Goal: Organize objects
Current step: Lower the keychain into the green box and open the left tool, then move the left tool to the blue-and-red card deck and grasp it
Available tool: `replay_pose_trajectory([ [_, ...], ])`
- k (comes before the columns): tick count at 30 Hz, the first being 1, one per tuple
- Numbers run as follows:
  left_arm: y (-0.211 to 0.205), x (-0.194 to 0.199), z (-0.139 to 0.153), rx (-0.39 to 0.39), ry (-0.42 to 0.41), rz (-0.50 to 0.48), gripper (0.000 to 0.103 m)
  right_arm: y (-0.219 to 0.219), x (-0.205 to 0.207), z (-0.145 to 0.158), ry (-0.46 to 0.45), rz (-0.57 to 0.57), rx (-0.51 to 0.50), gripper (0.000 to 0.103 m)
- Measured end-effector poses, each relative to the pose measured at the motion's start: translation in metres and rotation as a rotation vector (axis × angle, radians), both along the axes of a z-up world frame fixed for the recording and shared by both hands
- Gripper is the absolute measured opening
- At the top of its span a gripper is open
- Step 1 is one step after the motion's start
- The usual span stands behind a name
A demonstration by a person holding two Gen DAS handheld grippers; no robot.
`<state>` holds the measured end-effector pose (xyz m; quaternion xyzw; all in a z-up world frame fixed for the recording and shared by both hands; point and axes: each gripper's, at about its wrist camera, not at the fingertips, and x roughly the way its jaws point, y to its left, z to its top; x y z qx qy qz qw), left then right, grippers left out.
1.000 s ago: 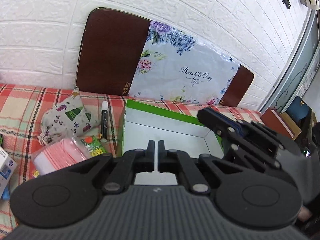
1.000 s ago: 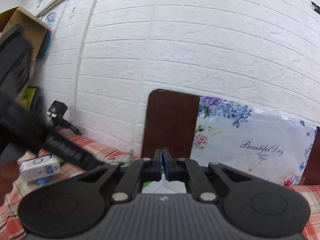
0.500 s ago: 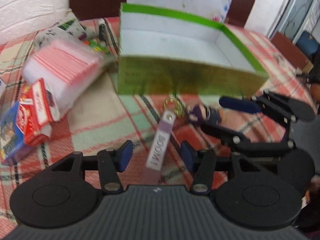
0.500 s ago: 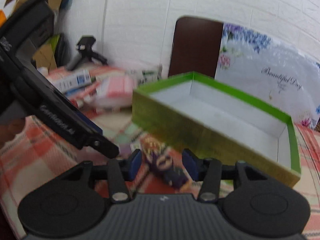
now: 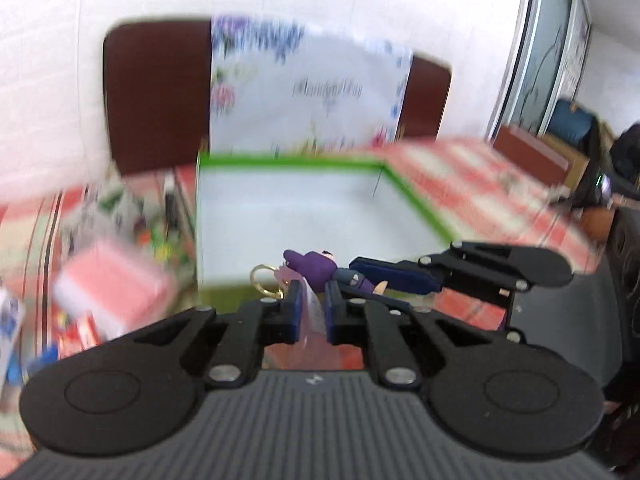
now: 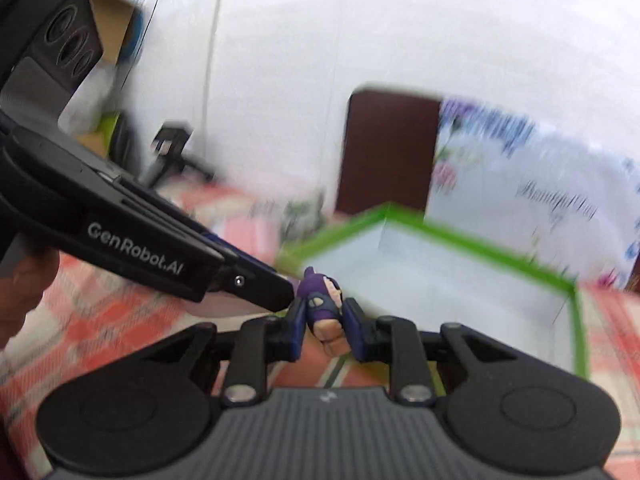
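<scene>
A keychain hangs between both grippers: a pale pink tag [image 5: 310, 307], a gold ring [image 5: 263, 279] and a small purple figure [image 5: 316, 270]. My left gripper [image 5: 311, 309] is shut on the pink tag. My right gripper [image 6: 323, 326] is shut on the purple figure [image 6: 322, 298] and also shows in the left wrist view [image 5: 390, 278]. Both hold it just in front of the green-rimmed white box [image 5: 296, 200], above the checked cloth. The left gripper's side [image 6: 152, 248] crosses the right wrist view. Both views are motion-blurred.
A pink pack [image 5: 114, 288], a patterned pouch [image 5: 116, 208] and small boxes [image 5: 10, 320] lie left of the box. A brown board with a floral sheet [image 5: 304, 84] leans on the white wall behind. Furniture stands at far right [image 5: 532, 152].
Both grippers came down from facing the wall with jaws shut, opened over the keychain on the cloth, then closed on it and lifted it toward the box.
</scene>
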<state>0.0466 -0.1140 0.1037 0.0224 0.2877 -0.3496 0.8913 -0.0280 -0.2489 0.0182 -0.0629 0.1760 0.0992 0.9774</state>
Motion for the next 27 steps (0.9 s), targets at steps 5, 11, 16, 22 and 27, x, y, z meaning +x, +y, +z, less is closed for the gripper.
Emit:
replay_pose_trajectory([
  [5, -0.022, 0.031, 0.031, -0.064, -0.081, 0.02, 0.011, -0.009, 0.026, 0.026, -0.119, -0.088, -0.035, 0.022],
  [11, -0.036, 0.055, -0.005, 0.048, -0.019, 0.144, 0.017, -0.016, 0.052, 0.008, -0.055, -0.2, -0.031, 0.043],
  [16, -0.004, 0.026, -0.027, 0.075, 0.004, 0.166, 0.017, 0.003, 0.015, -0.005, -0.039, -0.129, -0.02, 0.043],
  [22, 0.039, 0.001, -0.038, 0.093, 0.023, 0.216, 0.027, 0.052, -0.005, -0.019, 0.036, 0.025, -0.054, 0.044],
  [27, 0.08, -0.008, -0.051, 0.094, 0.062, 0.298, 0.03, 0.082, -0.011, -0.027, 0.105, 0.104, -0.052, 0.046],
])
